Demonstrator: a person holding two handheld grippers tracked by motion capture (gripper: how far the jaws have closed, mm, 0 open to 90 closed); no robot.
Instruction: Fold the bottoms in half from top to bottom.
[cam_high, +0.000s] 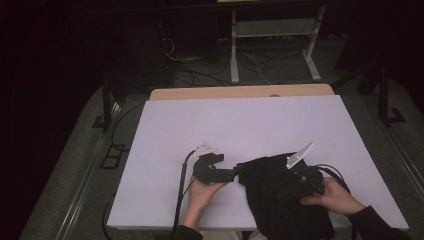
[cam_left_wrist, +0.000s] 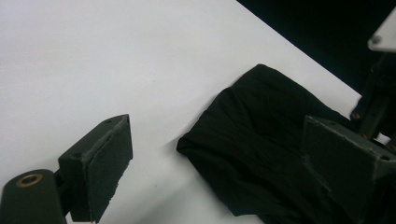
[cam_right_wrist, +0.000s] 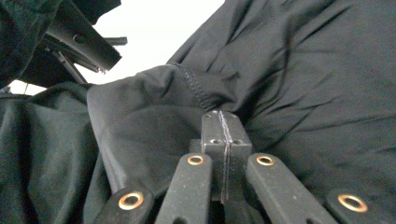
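Note:
A black cloth (cam_high: 270, 200) lies crumpled on the white table (cam_high: 240, 125) near its front edge, right of centre. My left gripper (cam_high: 235, 172) rests just left of the cloth, pointing at it. Its jaws stand open in the left gripper view (cam_left_wrist: 219, 154), with the cloth's edge (cam_left_wrist: 261, 126) between and beyond them and neither pad pressing on it. My right gripper (cam_high: 285, 192) lies on top of the cloth, held by a hand. In the right gripper view its jaws (cam_right_wrist: 224, 121) are pressed together on a raised fold of the cloth (cam_right_wrist: 303, 70), beside a stitched hem.
A wooden strip (cam_high: 240, 92) runs along the table's far edge. Beyond it a metal frame (cam_high: 272, 45) and loose cables lie on the dark floor. The left gripper's cable (cam_high: 179, 195) trails off the front edge. Bare white table (cam_left_wrist: 93, 56) spreads left and behind.

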